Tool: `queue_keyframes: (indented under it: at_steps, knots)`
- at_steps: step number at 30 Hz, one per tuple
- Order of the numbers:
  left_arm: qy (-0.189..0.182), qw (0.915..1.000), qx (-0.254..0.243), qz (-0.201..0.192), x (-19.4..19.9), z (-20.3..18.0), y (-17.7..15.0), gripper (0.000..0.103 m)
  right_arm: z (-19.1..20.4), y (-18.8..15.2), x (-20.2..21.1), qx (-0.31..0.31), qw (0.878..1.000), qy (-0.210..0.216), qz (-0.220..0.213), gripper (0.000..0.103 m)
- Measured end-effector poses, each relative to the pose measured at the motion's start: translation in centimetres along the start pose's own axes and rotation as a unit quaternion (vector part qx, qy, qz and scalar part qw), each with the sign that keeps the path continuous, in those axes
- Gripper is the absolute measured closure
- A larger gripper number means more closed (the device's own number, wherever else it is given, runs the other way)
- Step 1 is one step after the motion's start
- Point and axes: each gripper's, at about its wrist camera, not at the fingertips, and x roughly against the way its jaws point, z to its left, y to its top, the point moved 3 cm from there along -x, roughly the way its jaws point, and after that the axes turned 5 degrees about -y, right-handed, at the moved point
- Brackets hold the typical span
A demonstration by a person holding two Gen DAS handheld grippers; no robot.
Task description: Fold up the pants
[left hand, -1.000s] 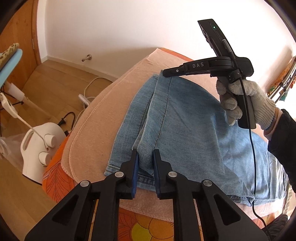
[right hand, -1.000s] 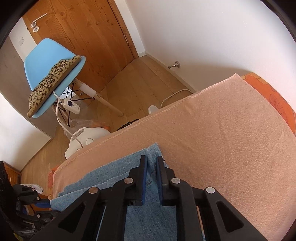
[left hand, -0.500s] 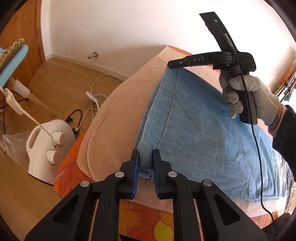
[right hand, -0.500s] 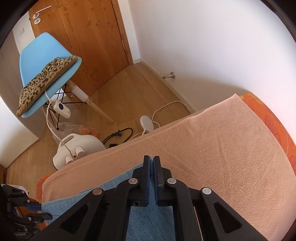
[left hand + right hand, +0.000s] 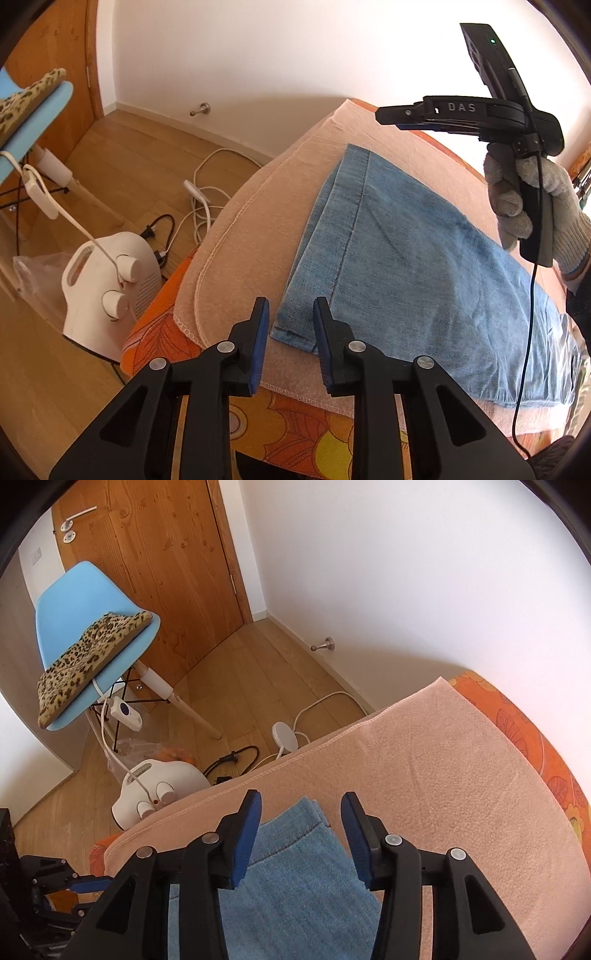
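Observation:
Light blue jeans point(image 5: 399, 266) lie folded flat on a peach blanket point(image 5: 258, 206). My left gripper point(image 5: 290, 330) hovers over their near corner; its jaws are opening, and the hem lies below the gap with neither pad pressing on it. A gloved hand point(image 5: 532, 195) holds my right gripper point(image 5: 388, 115) above the far corner of the jeans. In the right wrist view the right gripper point(image 5: 301, 810) is opening wide over that corner of the jeans point(image 5: 295, 853), lifted off the cloth. The left gripper point(image 5: 86, 882) shows at the lower left there.
The blanket covers an orange floral bedspread point(image 5: 295, 428). On the wooden floor to the left stand a white appliance point(image 5: 107, 284) with loose cables point(image 5: 199, 192) and a blue chair point(image 5: 92, 602) bearing a leopard-print cushion. A wooden door point(image 5: 155, 554) and a white wall lie beyond.
Both grippers were shut on the jeans' hem and have let it go. The right one has risen off the cloth with its jaws spread. The jeans now lie flat.

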Motion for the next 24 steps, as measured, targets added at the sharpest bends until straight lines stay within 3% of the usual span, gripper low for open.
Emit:
queue_keyframes:
  at_steps: [4,6,13,19,24]
  knots:
    - [-0.031,0.999,0.034,0.004,0.2,0.7,0.1,0.063,1.8,-2.3,2.4,-0.011,0.999,0.03,0.033,0.049]
    - [-0.032,0.9987,0.038,0.008,-0.1,0.7,-0.1,0.063,2.6,-3.5,3.3,-0.022,0.998,0.04,0.045,0.042]
    - [-0.023,0.9991,0.031,0.02,-1.8,0.8,-0.5,0.058,4.7,-6.4,1.6,-0.109,0.982,0.079,0.129,0.041]
    - [-0.037,0.999,0.022,0.016,-1.8,0.6,-0.5,0.058,6.6,-7.3,-1.9,-0.142,0.973,0.081,0.166,0.041]
    - [-0.063,0.997,0.042,0.016,-1.6,0.7,-0.5,0.076,7.1,-7.0,-3.6,-0.168,0.968,0.069,0.175,0.041]
